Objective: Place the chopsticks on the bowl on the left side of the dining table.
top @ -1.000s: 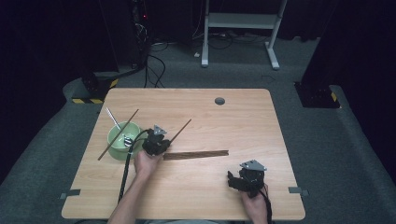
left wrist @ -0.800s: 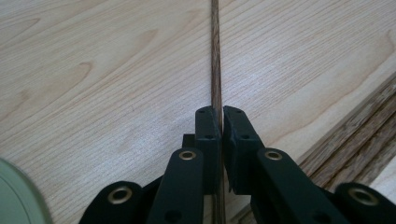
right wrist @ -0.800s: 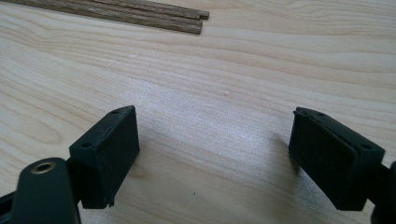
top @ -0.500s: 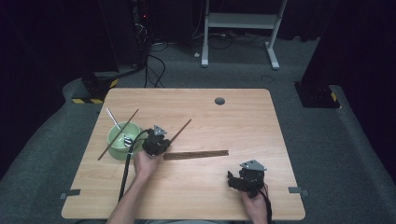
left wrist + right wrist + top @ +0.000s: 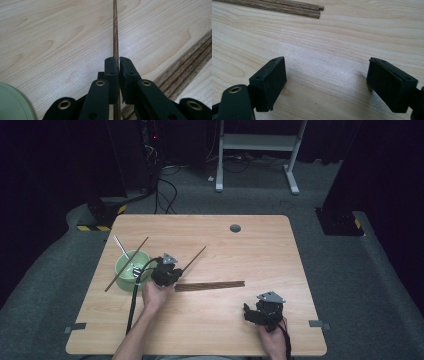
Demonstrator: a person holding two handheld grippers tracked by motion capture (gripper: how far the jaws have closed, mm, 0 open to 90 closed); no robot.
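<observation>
Held stick: a thin, round, dark brown wooden stick with a fine grain; it runs from beside the green bowl out over the bench, up and to the right in the high view.
Left gripper: black, boxy jaws with brass rivets, pressed together on the stick, which passes straight between the pads; in the high view it sits just right of the bowl, with a grey three-cornered plate on top.
Right gripper: jaws wide apart with nothing between them, flat matt black pads, bare wood beneath; well right of the bowl, near the front edge of the bench.
Bundle of sticks: several like dark wooden sticks lying flat side by side, right of the bowl and just below the held stick; their blunt ends show at the top of the right gripper view.
Green bowl: round, smooth, pale green, on the left part of the bench; its rim shows in the corner of the left gripper view.
Stick over the bowl: another dark stick lying slantwise across the bowl's left rim.
Pale rod: a thin light-coloured piece leaning out of the bowl, up and to the left; what it is I cannot tell.
Bench: light wood with a wavy grain, rounded corners and a small dark round hole far up and right of the bowl.
Cable: black, trailing from the left gripper past the bowl toward the front edge.
</observation>
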